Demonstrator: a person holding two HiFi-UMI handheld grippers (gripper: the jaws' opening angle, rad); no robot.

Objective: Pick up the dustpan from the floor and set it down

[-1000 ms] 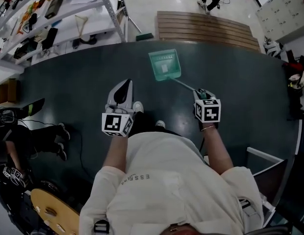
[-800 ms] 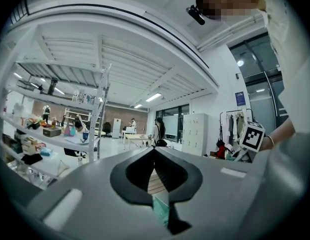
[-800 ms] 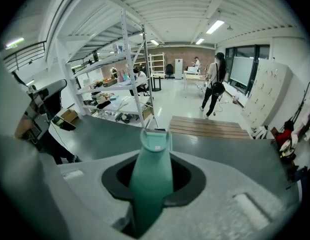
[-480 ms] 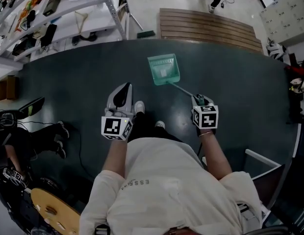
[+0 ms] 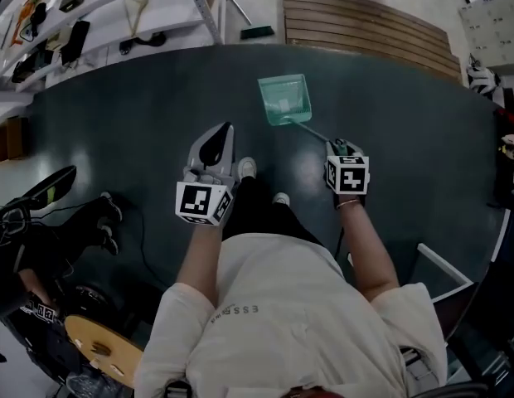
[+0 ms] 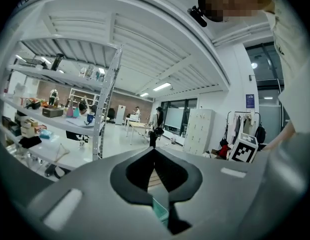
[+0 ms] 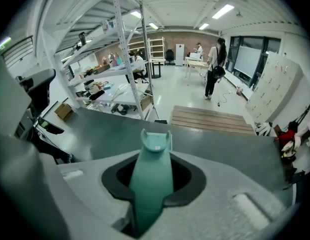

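One dustpan (image 5: pixel 283 99), two grippers.
Right gripper (image 5: pixel 338 146) clamps the dustpan's handle; left gripper (image 5: pixel 224 133), left of the dustpan, is pinched together, empty.

Cluttered metal shelving rack (image 5: pixel 108 15), slatted wooden platform (image 5: pixel 365 23), dark floor mat (image 5: pixel 116 131), white lockers (image 7: pixel 267 94)

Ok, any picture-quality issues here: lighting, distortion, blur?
Head view: dim overall, heavy fisheye curving the dark floor, dustpan still crisp. Left gripper view: black vignette corners, bowed shelving, near jaws soft, a mosaic patch at the top. Right gripper view: same barrel distortion, bright ceiling strips, dustpan handle close up and slightly soft.
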